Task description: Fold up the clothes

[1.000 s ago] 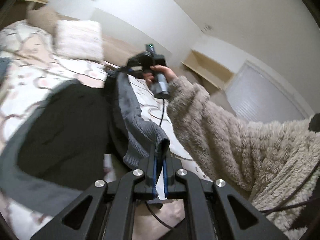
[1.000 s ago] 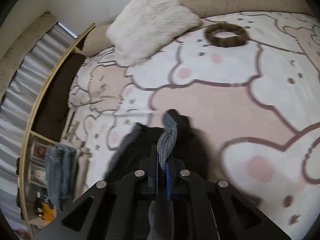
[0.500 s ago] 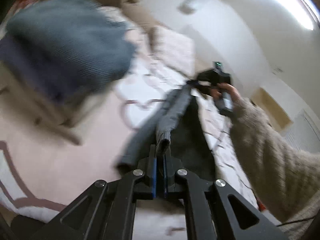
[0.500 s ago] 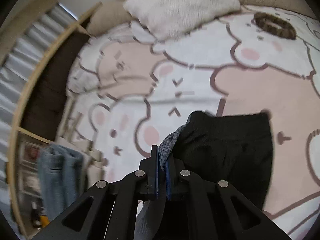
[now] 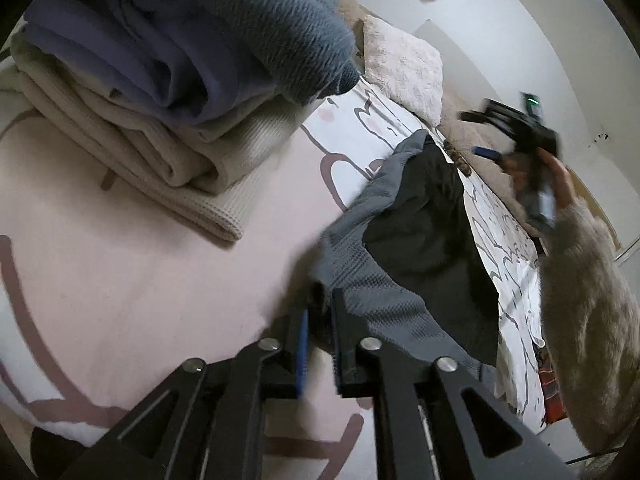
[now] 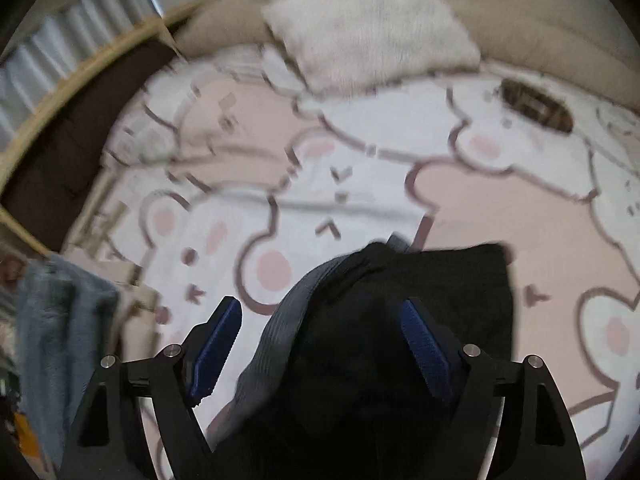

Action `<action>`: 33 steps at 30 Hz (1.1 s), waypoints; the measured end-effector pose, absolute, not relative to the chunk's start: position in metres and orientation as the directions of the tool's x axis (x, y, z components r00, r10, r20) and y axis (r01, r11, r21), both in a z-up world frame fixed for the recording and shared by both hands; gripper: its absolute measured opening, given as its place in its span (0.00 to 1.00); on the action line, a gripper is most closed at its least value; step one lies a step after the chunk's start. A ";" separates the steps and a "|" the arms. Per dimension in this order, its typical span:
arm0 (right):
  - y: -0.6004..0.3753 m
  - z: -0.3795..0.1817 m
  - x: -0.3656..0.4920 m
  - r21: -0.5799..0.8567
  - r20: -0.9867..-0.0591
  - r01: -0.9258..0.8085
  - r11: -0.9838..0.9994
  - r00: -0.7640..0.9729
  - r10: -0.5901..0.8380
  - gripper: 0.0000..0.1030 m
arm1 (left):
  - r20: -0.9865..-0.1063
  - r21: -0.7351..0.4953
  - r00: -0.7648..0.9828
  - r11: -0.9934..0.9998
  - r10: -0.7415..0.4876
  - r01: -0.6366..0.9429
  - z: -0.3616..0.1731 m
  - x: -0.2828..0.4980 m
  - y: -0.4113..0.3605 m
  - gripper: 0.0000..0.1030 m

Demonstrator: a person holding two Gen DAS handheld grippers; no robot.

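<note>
The grey garment point(image 5: 372, 280) lies on the bed point(image 5: 140, 280), its near edge between the opening left claw point(image 5: 320, 312). Right claw point(image 6: 316, 320) opening wide above it; folded stack point(image 5: 160, 92) far left.

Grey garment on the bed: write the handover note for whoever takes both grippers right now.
Left gripper: jaws opening, the grey garment's corner between the pads, grip loosening.
Right gripper: jaws opening wide, nothing pinched; the garment lies below it.
Garment: lying on the bear-print bedspread, dark lining showing, one fold apparently just laid.
Folded stack: beside it on the bed.
Left to do: let go with the left, check the edges, fold again if needed, probably add it to the stack.
</note>
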State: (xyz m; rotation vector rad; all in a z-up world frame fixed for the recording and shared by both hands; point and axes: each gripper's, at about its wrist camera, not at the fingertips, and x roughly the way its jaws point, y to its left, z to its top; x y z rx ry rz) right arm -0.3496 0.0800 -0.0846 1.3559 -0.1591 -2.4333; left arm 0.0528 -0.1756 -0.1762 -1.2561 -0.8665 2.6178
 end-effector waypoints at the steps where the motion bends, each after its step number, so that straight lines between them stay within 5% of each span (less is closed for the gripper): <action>1: 0.091 -0.073 -0.336 0.278 -0.787 0.254 -0.926 -0.493 -0.371 0.79 | -0.680 -0.534 -0.656 -0.835 0.328 0.136 -0.173 0.056 -0.176 0.19; 3: 0.116 -0.054 -0.299 0.307 -0.751 0.293 -0.906 -0.510 -0.419 0.79 | -0.675 -0.521 -0.667 -0.844 0.316 0.128 -0.169 0.061 -0.181 0.34; 5: 0.140 -0.041 -0.247 0.302 -0.722 0.361 -0.882 -0.517 -0.459 0.79 | -0.667 -0.523 -0.675 -0.843 0.316 0.123 -0.167 0.060 -0.180 0.38; 14: 0.159 -0.106 0.022 -0.143 -0.681 0.511 -0.847 -0.672 -0.291 0.79 | -0.641 -0.565 -0.683 -0.818 0.350 0.111 -0.161 0.054 -0.170 0.38; 20: 0.095 -0.168 0.097 -0.462 -0.634 0.602 -0.651 -0.737 -0.232 0.79 | -0.643 -0.545 -0.665 -0.837 0.381 0.048 -0.150 0.053 -0.143 0.38; 23: 0.071 -0.181 0.092 -0.558 -0.592 0.565 -0.607 -0.784 -0.186 0.55 | -0.648 -0.531 -0.658 -0.847 0.383 0.031 -0.147 0.057 -0.134 0.38; 25: 0.066 -0.186 0.077 -0.585 -0.589 0.543 -0.602 -0.795 -0.144 0.14 | -0.656 -0.520 -0.652 -0.854 0.381 0.024 -0.146 0.060 -0.129 0.38; 26: 0.067 -0.189 0.068 -0.584 -0.605 0.544 -0.603 -0.786 -0.124 0.04 | -0.661 -0.515 -0.647 -0.857 0.379 0.024 -0.147 0.061 -0.128 0.38; 33: 0.111 -0.170 0.066 -0.548 -0.648 0.539 -0.640 -0.757 -0.082 0.04 | -0.705 -0.487 -0.612 -0.872 0.360 0.049 -0.155 0.063 -0.130 0.38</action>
